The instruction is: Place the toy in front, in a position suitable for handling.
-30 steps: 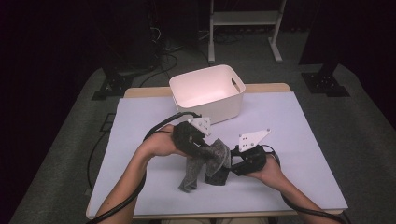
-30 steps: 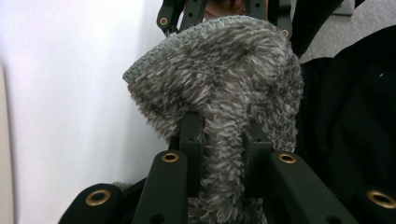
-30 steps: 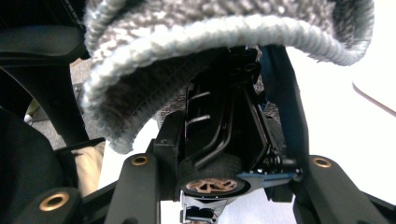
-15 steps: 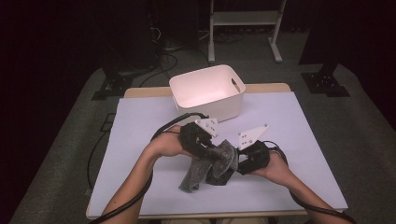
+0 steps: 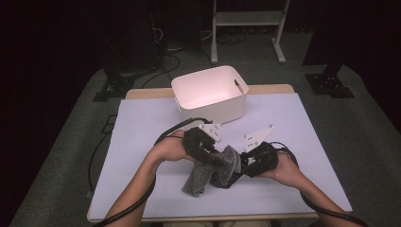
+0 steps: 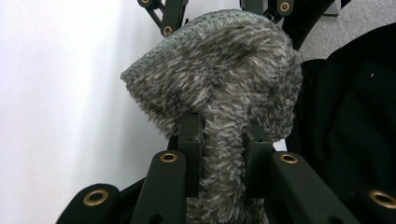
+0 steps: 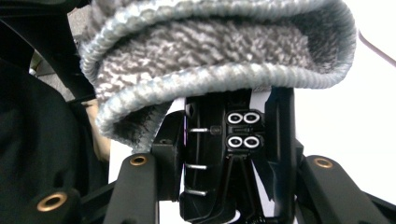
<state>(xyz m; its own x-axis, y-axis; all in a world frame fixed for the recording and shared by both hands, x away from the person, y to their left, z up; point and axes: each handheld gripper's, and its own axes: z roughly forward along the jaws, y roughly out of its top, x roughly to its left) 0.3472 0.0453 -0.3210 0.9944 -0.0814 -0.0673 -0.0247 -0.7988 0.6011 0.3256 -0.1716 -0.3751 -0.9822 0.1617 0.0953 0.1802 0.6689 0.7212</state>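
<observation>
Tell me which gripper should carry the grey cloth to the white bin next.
Left, probably. The left gripper is already shut on the grey cloth, and in the high view it sits nearer the white bin. The right gripper shows no clear pinch.

High view looks down the table (image 5: 142, 123); both tool views sit close, sharing the grey cloth (image 5: 208, 172).

Dark room, black surroundings. Grey carpet floor (image 5: 364, 123). Wooden table (image 5: 269, 88) under a pale sheet (image 5: 137, 127), lit from above. White metal stand (image 5: 246, 19) behind. Black cables (image 5: 165, 52) on floor, far left.
</observation>
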